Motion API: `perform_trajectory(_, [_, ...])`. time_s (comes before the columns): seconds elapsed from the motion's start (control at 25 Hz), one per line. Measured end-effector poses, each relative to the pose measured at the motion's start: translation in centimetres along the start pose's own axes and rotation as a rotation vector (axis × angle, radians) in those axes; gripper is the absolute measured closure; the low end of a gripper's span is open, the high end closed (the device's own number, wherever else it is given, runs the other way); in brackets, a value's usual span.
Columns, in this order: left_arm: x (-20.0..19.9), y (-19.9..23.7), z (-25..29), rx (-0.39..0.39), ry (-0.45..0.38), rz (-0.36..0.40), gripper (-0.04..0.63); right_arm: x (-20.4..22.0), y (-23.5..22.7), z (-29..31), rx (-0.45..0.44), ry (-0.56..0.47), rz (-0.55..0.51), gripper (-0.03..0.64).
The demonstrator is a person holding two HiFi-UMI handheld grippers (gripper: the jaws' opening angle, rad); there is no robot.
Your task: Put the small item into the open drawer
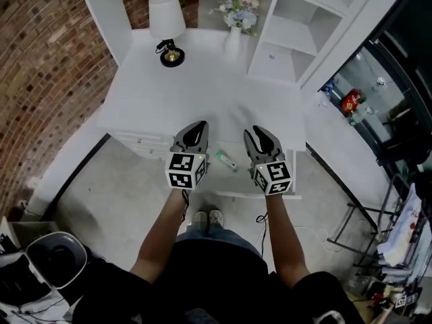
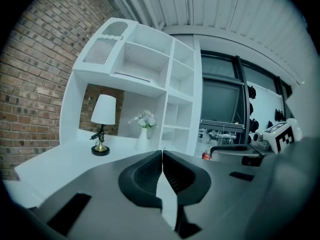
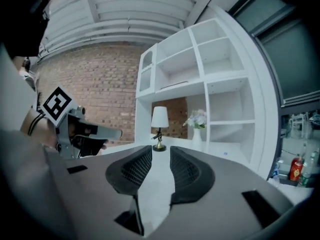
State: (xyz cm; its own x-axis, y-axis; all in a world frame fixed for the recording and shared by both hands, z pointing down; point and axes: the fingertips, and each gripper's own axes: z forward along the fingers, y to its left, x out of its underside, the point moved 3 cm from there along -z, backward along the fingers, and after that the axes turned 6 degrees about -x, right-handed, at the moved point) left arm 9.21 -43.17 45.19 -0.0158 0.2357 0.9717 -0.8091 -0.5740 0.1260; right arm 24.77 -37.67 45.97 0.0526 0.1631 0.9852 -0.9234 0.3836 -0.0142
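Note:
A small green and white item lies between my two grippers, in what looks like the open white drawer that juts out from the desk's front edge. My left gripper hovers just left of the item with its jaws closed tip to tip and nothing in them; the left gripper view shows the pads meeting. My right gripper hangs just right of the item. A narrow gap stands between its fingers and nothing is held. Both grippers point toward the desk's back.
On the white desk stand a lamp and a vase of flowers at the back, beside a white shelf unit. A brick wall runs along the left. A round bin sits on the floor at lower left.

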Motion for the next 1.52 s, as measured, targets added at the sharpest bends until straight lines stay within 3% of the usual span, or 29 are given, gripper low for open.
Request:
perform_trajectory(0.2, [-3.1, -1.1, -0.4, 0.027, -0.069, 0.051, 0.572, -3.8, -1.1, -3.1, 0.151, -0.161, 0.069, 0.563])
perform_trajectory(0.48, [-4.9, -1.4, -1.3, 0.020, -0.126, 0.071, 0.572, -4.5, -2.2, -6.6, 0.279, -0.216, 0.078, 0.615])
perform_trajectory(1.08, [-3.8, -1.6, -1.3, 0.034, -0.110, 0.069, 0.572, -4.0, -2.1, -6.9, 0.332, -0.178, 0.045, 0.620])
perform_trajectory(1.52, [-3.7, -1.6, -1.8, 0.030, -0.102, 0.064, 0.572, -4.7, -1.4, -6.8, 0.307, -0.184, 0.043, 0.620])
